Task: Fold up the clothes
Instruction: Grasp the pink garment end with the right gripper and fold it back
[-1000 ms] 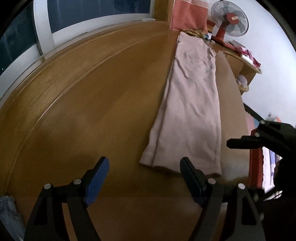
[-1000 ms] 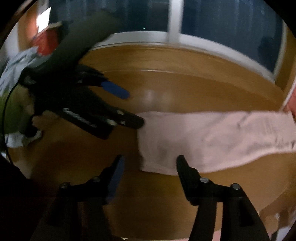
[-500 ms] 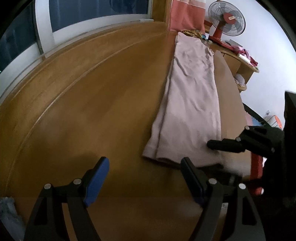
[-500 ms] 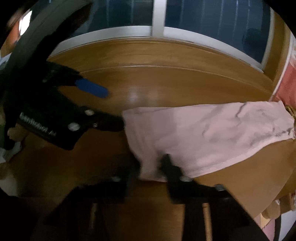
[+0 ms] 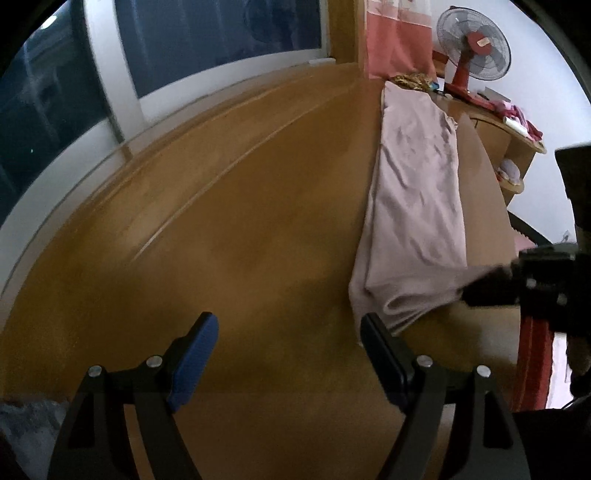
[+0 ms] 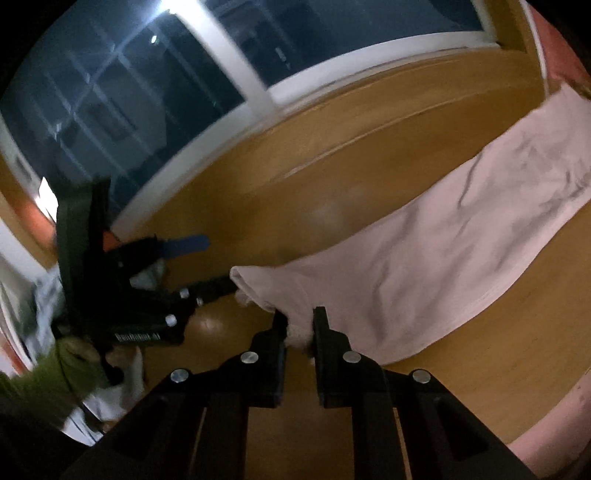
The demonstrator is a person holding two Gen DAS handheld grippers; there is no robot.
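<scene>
A long pale pink garment lies folded lengthwise on the wooden table, stretching away toward the far end. It also shows in the right wrist view. My right gripper is shut on the garment's near corner and lifts it a little off the table; it shows at the right of the left wrist view. My left gripper is open and empty above the bare wood, just left of the garment's near end; it also shows in the right wrist view.
A window runs along the table's far side. A red fan, a pink curtain and a shelf with small items stand past the far end. Crumpled cloth lies at the left.
My right gripper moved onto the garment's near corner, shut on it and lifted it, pulling it to the right. My left gripper stayed open beside the near end.
</scene>
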